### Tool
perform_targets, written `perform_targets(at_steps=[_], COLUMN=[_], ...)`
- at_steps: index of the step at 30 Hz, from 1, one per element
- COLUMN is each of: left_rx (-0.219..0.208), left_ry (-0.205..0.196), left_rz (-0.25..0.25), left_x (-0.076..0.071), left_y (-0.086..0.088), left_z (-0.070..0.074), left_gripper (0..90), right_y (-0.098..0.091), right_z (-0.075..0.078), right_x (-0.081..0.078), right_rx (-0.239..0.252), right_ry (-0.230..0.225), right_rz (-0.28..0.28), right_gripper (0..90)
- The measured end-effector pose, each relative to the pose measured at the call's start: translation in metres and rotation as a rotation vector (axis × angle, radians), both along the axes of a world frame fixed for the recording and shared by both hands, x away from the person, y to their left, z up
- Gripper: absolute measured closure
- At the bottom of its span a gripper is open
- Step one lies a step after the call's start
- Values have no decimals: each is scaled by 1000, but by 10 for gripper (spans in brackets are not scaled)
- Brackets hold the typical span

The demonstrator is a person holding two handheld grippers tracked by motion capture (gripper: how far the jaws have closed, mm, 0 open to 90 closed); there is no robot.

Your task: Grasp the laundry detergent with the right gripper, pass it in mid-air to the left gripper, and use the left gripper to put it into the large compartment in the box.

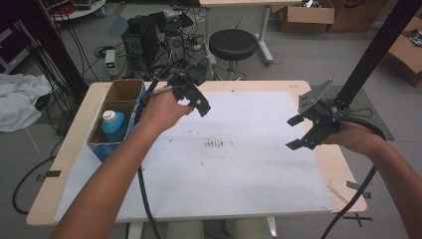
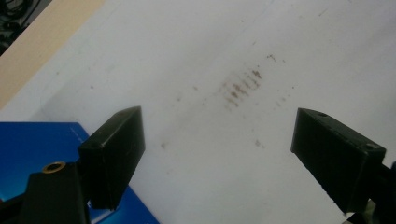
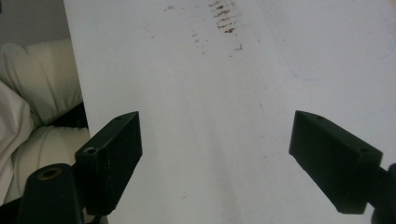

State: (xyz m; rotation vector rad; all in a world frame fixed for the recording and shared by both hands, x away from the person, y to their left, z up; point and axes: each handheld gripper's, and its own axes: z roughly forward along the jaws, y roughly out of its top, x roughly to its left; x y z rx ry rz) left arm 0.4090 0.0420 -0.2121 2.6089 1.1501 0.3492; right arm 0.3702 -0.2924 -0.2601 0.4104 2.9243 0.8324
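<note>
An open cardboard box with blue sides point(image 1: 118, 122) stands at the table's left edge, and a blue bottle with a white cap point(image 1: 114, 125) is upright in its near compartment. My left gripper point(image 1: 191, 97) hovers open just right of the box, over the white sheet point(image 1: 239, 169). In the left gripper view its jaws point(image 2: 217, 140) stand wide apart with nothing between them, above brown smudges point(image 2: 240, 86) and the box's blue corner point(image 2: 32, 140). My right gripper point(image 1: 293, 132) is open over the sheet's right edge, and in its own view point(image 3: 215, 149) it holds nothing.
A black frame post point(image 1: 370, 55) rises behind the right gripper. On the floor beyond the table are a black stool point(image 1: 233, 45), a computer tower with cables point(image 1: 144, 42) and cardboard boxes point(image 1: 306, 15). White cloth point(image 1: 17, 99) lies left. The person's lap point(image 3: 32, 84) is below the table's near edge.
</note>
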Motion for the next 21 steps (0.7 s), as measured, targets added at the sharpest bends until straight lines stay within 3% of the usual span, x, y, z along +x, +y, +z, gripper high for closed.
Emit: perform_targets(at_steps=[10, 21], left_rx=[16, 5], left_ry=[7, 25], left_rz=[-65, -83], left_x=[4, 5], left_y=[-11, -14], left_z=[-11, -18], left_gripper=[182, 186], right_y=[5, 7], right_z=[3, 4], right_x=[6, 6], right_rx=[-8, -9], right_ry=[-1, -3], right_rz=[6, 5], right_gripper=[169, 170])
